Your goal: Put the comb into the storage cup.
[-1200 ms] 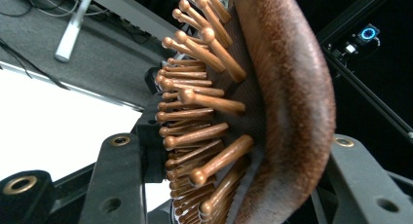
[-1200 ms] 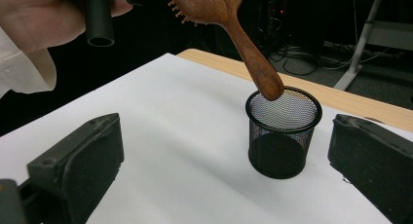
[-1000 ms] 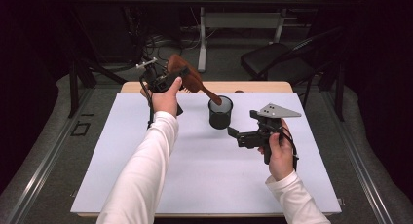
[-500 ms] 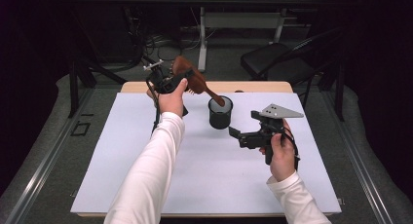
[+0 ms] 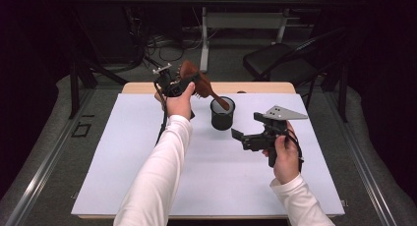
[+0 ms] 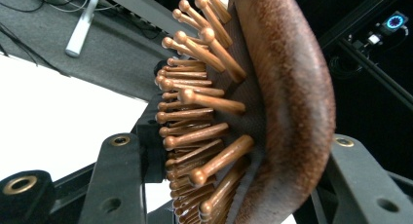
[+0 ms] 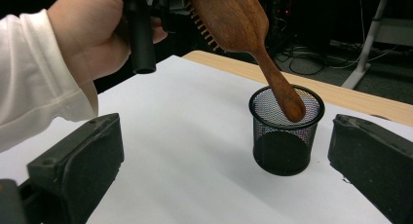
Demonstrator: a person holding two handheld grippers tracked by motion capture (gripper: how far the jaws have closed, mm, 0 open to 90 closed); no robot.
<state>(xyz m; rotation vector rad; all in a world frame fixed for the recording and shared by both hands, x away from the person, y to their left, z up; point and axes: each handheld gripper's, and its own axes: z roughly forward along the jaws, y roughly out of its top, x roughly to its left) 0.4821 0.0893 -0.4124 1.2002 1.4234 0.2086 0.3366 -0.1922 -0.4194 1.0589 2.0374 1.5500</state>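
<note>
left gripper [image 5: 184, 84]: jaws clamped on hairbrush [image 5: 196, 79] head | right gripper [image 5: 248, 137]: jaws open, empty | brush: stiff, light wood; handle tip entering far mesh cup [image 5: 222, 114]

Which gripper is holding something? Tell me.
The left gripper: its fingers clamp the wooden hairbrush, handle tip at the mesh cup. The right gripper is open, holding nothing.
</note>
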